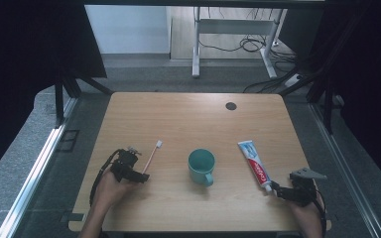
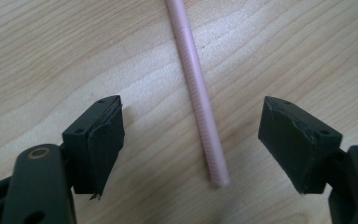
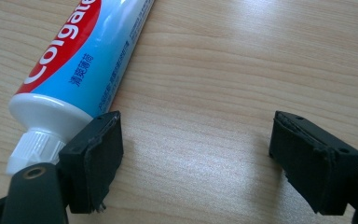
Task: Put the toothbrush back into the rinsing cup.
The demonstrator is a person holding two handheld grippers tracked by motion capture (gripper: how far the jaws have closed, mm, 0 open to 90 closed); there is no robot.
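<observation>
Pale wood grain covers the counter (image 1: 178, 114), and on its left part lies the pink toothbrush (image 1: 152, 152), light, stiff and thin, likely to roll or slip; its ribbed handle near the butt end looks the best place to grip. That handle end (image 2: 204, 126) lies between the wide-open jaws of the left tool (image 2: 191, 140), untouched. Further right stand a teal mug (image 1: 201, 166) and a soft toothpaste tube (image 3: 81, 60), its cap just beside one jaw of the right tool (image 3: 196, 154), also wide open.
</observation>
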